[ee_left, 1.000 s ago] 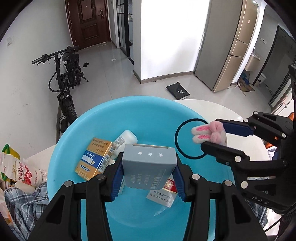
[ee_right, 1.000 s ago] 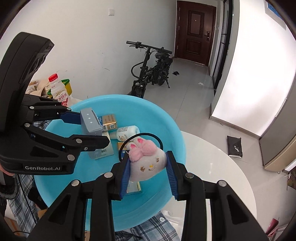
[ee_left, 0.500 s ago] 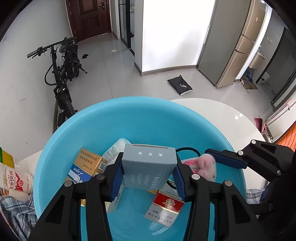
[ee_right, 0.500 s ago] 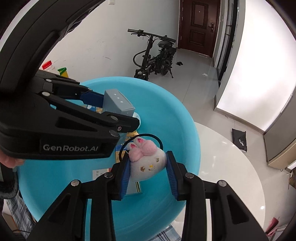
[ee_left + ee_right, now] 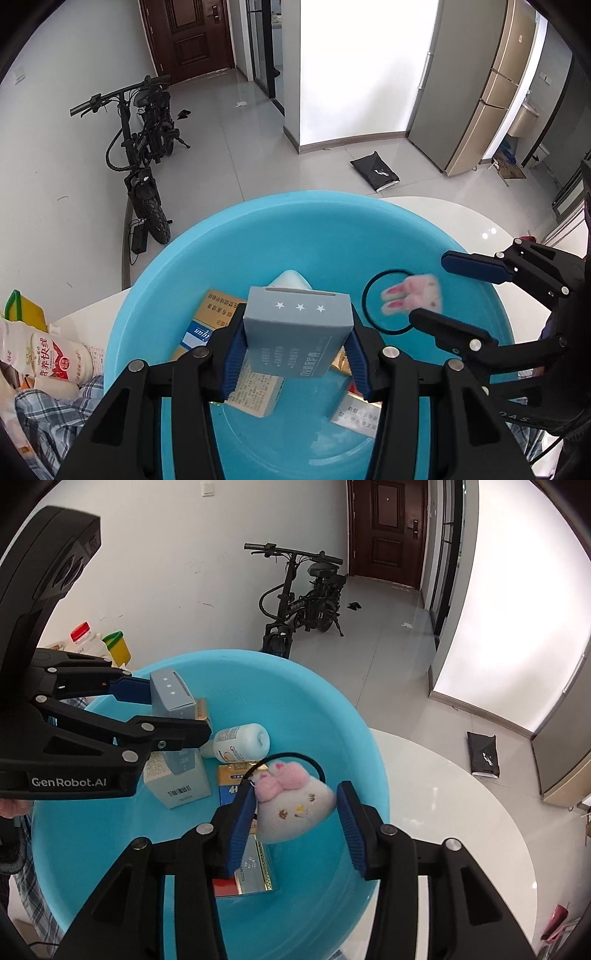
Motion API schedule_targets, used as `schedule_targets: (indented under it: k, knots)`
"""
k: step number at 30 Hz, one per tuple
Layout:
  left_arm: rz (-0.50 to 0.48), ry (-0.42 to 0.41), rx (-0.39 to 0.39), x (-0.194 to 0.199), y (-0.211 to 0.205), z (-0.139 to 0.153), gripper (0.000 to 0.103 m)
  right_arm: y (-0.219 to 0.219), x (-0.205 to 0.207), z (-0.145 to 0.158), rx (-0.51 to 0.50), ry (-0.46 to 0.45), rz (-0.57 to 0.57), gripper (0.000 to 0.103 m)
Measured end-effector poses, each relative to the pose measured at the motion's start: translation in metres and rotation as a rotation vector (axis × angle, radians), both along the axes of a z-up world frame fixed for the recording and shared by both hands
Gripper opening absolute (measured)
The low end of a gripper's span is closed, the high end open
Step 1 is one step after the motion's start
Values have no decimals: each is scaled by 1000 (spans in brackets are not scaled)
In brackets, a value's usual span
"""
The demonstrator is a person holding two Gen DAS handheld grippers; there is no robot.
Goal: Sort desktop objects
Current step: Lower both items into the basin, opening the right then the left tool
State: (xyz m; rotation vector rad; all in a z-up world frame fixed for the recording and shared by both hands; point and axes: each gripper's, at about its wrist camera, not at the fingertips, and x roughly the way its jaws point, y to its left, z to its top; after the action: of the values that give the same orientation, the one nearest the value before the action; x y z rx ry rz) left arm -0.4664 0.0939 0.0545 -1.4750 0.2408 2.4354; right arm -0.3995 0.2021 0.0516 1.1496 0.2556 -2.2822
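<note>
Over the blue basin (image 5: 295, 201), my left gripper (image 5: 295, 347) is shut on a grey box with three stars (image 5: 295, 317), held upright above the packs inside. In the right wrist view the same left gripper (image 5: 166, 712) grips the grey box (image 5: 171, 694) at the basin's (image 5: 314, 716) left side. My right gripper (image 5: 297, 790) is opening above the basin. The white and pink plush hair tie (image 5: 295, 808) sits between its jaws with a gap at the right pad. In the left wrist view the plush hair tie (image 5: 413, 299) looks blurred between the right gripper's (image 5: 432, 288) fingers.
In the basin lie a white bottle (image 5: 242, 742), a gold and blue box (image 5: 210, 325) and cigarette packs (image 5: 251, 867). A milk bottle (image 5: 48, 358) and plaid cloth (image 5: 48, 424) sit left of the basin. The white round table (image 5: 443, 805) extends to the right.
The right jaws have spread apart and the plush hair tie now sits loose between them. Both grippers have come a little lower over the basin. The left grip is unchanged.
</note>
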Motion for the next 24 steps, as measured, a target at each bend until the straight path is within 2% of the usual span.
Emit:
schedule_targets:
  k: [3,7,11,17,24]
  knots:
    - [-5,-11,11,0,3,-3,51,1,5,2,1,10,17,59]
    - [-32,-27,69,-1,12,-5,51,-2,12,3,45,31,55,59]
    - [-60,-19,55,-1,26,-3,51,6,19,12,67,59,83,59]
    - [-80,-10,46,-2,44,-2,51,27,14,24,81,74,30,59]
    - [-83,-11,42,-8,55,-10,51,34,1,16,87,42,-9,59]
